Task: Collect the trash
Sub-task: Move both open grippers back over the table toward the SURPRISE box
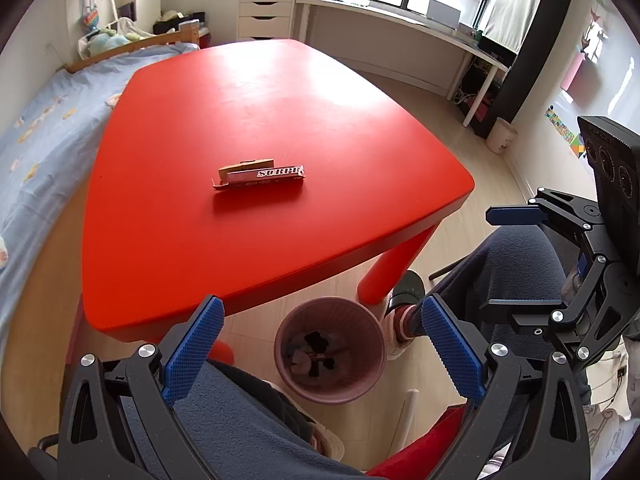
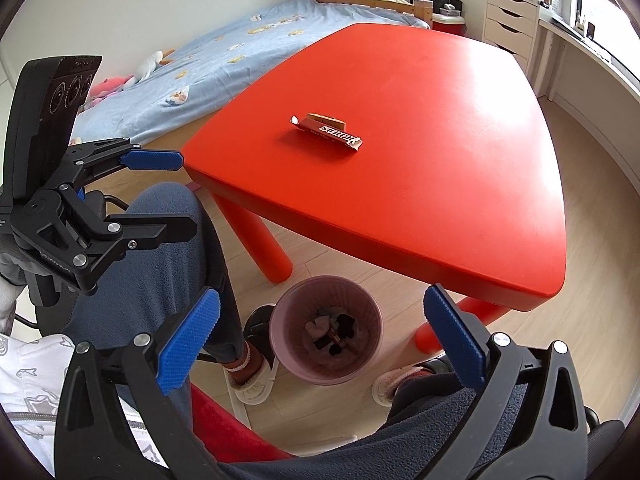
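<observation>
Both grippers' fingers apart, wrapper [image 1: 259, 176] on table [image 1: 200, 240], bin [image 1: 330, 350] contents indistinct

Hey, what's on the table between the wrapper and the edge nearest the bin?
Nothing: bare red table from the wrapper to the edge above the bin, in both views.

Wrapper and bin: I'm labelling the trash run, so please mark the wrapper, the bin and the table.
wrapper [image 1: 262, 178], left wrist view, on its printed side.
bin [image 2: 280, 344], right wrist view, on its left rim.
table [image 1: 240, 100], left wrist view, on its bare top.
</observation>
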`<state>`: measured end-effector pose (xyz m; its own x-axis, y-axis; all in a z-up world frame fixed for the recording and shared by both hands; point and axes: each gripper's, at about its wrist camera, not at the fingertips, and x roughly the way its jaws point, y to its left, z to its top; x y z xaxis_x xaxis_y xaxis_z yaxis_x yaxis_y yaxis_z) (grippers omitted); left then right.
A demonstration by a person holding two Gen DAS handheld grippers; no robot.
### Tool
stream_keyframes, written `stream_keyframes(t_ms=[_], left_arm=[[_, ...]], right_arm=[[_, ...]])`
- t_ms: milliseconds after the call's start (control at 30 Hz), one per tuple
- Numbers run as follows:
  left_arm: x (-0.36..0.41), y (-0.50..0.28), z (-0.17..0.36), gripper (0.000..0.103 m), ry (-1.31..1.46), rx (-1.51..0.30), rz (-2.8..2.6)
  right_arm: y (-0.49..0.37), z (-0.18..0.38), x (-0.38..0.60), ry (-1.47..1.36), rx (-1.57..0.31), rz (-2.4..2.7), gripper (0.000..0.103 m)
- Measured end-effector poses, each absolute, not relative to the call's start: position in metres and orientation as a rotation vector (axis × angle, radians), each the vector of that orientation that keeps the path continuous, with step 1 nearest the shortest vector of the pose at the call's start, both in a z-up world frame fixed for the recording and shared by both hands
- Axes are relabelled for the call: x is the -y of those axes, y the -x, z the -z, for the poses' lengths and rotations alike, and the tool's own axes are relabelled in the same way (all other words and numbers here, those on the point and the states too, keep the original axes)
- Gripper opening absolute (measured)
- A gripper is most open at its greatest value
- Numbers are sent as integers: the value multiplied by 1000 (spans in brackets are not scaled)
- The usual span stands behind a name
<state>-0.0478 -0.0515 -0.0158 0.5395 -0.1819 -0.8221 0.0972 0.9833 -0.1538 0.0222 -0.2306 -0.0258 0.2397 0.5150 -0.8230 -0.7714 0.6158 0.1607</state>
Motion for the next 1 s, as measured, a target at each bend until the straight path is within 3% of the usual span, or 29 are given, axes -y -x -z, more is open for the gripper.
stream_keyframes(t_ms=[1000], left_arm=[[9,10,-5,95,123,-949,95]], right_arm=[[-49,11,203,358,-949,-949,100]])
